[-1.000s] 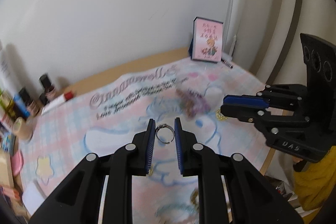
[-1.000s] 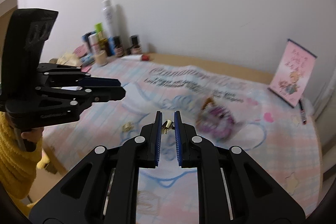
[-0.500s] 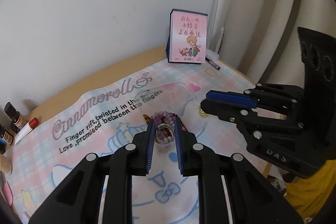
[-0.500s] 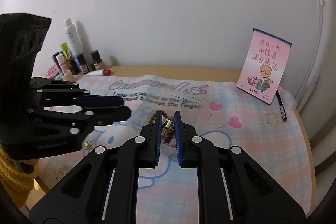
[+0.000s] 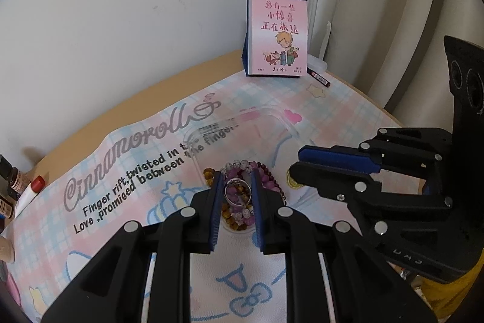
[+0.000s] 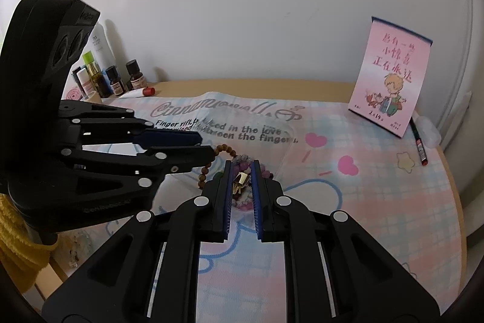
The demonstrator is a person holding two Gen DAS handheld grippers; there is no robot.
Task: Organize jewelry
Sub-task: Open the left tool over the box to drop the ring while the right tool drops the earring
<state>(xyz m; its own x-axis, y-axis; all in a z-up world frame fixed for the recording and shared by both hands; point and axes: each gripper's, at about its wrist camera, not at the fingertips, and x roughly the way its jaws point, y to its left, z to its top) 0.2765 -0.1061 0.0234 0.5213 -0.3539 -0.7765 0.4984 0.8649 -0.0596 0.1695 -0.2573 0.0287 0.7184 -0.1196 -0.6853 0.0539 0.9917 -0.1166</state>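
My left gripper (image 5: 237,182) is shut on a silver ring (image 5: 237,191) and holds it just above a clear plastic box (image 5: 281,114) on the pastel mat. Purple, white and brown bead bracelets (image 5: 260,170) lie in the near end of the box. My right gripper (image 6: 241,173) is shut on a small gold ring (image 6: 241,178) over the same bracelets (image 6: 208,164). In the left wrist view the right gripper (image 5: 295,164) comes in from the right; in the right wrist view the left gripper (image 6: 199,147) comes in from the left. The tips of both sit close together over the box.
A pink desk calendar (image 5: 276,37) stands at the back with a pen (image 6: 419,146) beside it. Bottles and tubes (image 6: 103,74) crowd the back left corner. A gold piece (image 5: 292,182) lies on the mat by the box. The mat (image 6: 378,186) extends to the table's right edge.
Both grippers have moved forward and over the clear box with their rings still held. They now hang right above the bracelets, and the view has steadied.
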